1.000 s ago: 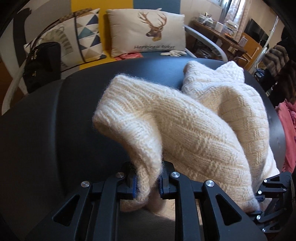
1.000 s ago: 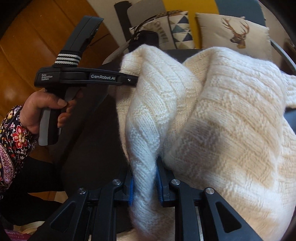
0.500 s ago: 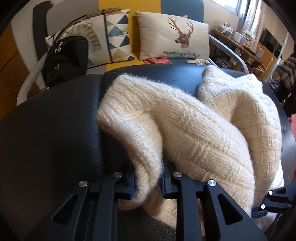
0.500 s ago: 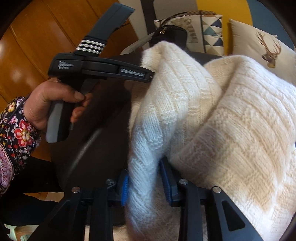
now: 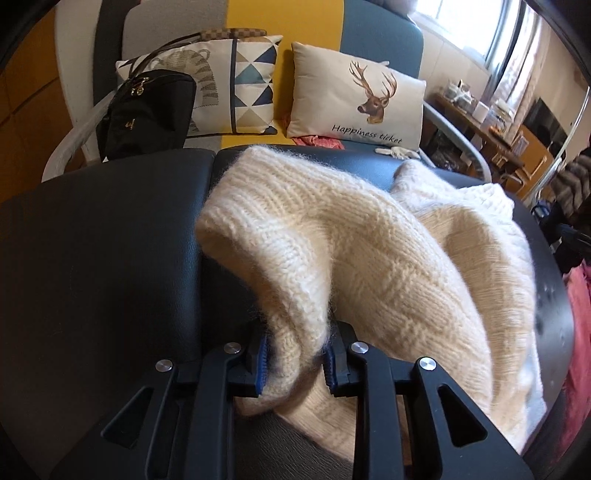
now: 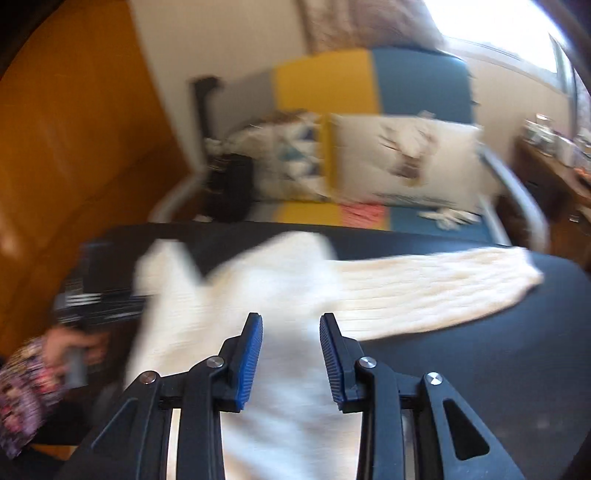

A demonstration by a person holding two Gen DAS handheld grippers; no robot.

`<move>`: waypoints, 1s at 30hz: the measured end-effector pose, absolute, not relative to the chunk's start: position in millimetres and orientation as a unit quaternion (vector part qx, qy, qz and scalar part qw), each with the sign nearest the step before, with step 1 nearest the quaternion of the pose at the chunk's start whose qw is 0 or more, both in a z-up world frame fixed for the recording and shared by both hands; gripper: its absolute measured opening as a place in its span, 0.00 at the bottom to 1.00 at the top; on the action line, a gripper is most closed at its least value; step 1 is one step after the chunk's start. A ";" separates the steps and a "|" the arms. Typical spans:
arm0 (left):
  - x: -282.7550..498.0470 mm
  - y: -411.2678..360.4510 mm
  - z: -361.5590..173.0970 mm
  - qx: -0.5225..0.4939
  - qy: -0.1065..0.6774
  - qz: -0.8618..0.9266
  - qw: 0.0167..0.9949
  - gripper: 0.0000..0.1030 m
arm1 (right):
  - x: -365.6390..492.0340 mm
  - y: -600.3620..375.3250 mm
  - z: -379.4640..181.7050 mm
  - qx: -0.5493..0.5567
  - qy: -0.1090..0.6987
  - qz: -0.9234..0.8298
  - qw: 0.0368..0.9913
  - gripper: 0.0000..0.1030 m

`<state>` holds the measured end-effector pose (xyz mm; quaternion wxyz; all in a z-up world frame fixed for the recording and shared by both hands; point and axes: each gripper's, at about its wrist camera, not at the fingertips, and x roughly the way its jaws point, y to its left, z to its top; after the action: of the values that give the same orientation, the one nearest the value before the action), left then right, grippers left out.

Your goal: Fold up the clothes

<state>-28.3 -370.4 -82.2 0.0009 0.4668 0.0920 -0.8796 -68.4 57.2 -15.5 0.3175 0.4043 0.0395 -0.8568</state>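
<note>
A cream knitted sweater (image 5: 369, 258) lies bunched on a black round table (image 5: 92, 258). My left gripper (image 5: 295, 350) is shut on a fold of its edge near the table's front. In the blurred right wrist view the sweater (image 6: 295, 288) lies lower and further off, with a sleeve (image 6: 443, 284) stretched to the right. My right gripper (image 6: 291, 332) is open and empty above the sweater, its blue pads apart. The left gripper's body (image 6: 96, 299) and the hand holding it show at the left.
Behind the table stands a sofa (image 5: 380, 29) with a deer cushion (image 5: 354, 99), a patterned cushion (image 5: 236, 85) and a black handbag (image 5: 144, 110). A wooden side table with clutter (image 5: 491, 122) is at the right. Red cloth (image 5: 580, 332) hangs past the table's right edge.
My right gripper has opened, let go of the sweater and pulled back and up. The left gripper keeps its hold and the sweater has sunk lower on the table.
</note>
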 end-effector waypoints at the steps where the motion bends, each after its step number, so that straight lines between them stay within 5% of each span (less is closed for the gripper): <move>1: -25.1 -369.1 -80.7 0.466 0.093 -0.880 0.001 0.25 | -77.3 55.5 -24.3 0.417 0.058 -0.855 0.303 0.31; 15: -14.6 -354.9 -97.4 0.487 0.089 -0.868 0.023 0.33 | -222.1 -112.6 -116.3 0.503 0.199 -0.792 0.282 0.32; 30: -53.1 -308.9 -111.9 0.504 0.029 -0.863 0.034 0.48 | -224.7 25.0 -105.4 0.523 0.150 -0.821 0.175 0.33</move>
<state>-53.1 -308.9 -111.9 0.0335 0.5039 0.0293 -0.8626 -224.7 25.0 -105.4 0.1748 0.5232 0.1498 -0.8205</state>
